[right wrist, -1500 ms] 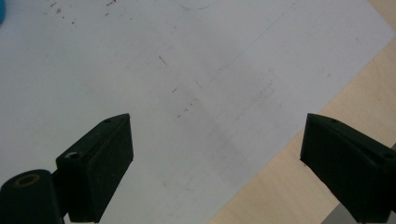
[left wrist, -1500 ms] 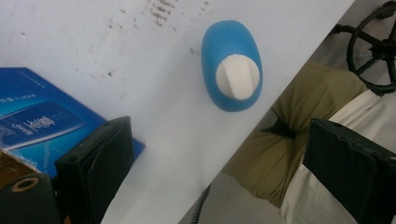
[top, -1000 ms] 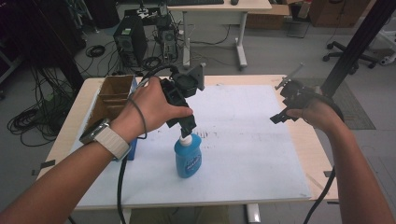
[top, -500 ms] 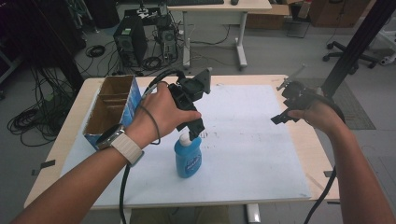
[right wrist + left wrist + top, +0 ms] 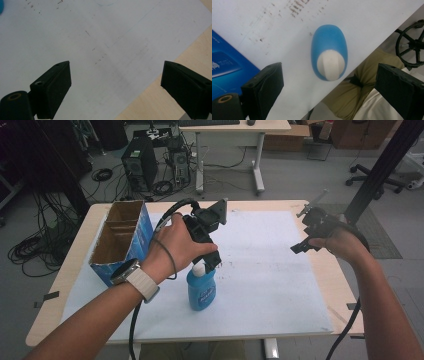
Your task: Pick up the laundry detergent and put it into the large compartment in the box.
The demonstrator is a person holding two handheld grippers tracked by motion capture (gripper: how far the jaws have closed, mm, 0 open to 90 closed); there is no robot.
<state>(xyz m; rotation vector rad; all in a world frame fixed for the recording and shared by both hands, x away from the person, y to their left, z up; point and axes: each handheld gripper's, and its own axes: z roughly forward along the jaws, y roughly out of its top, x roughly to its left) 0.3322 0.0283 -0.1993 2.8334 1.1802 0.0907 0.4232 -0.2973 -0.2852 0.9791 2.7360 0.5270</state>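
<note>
one blue bottle waiting under spread jaws

nearest, the blue bottle (image 5: 201, 289) stands upright on the worktop's white sheet (image 5: 270, 270). left gripper (image 5: 329, 82) hovers above its white cap (image 5: 330, 64), jaws spread wide, empty. likely light, smooth, slippery plastic; grip the neck. farther right, right gripper (image 5: 116, 82) gapes, empty.

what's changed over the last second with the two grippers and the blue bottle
The left gripper has drifted slightly right above the blue bottle, jaws open, not gripping it. The bottle stands where it was, and the right gripper has stayed open over the table's right side.
</note>
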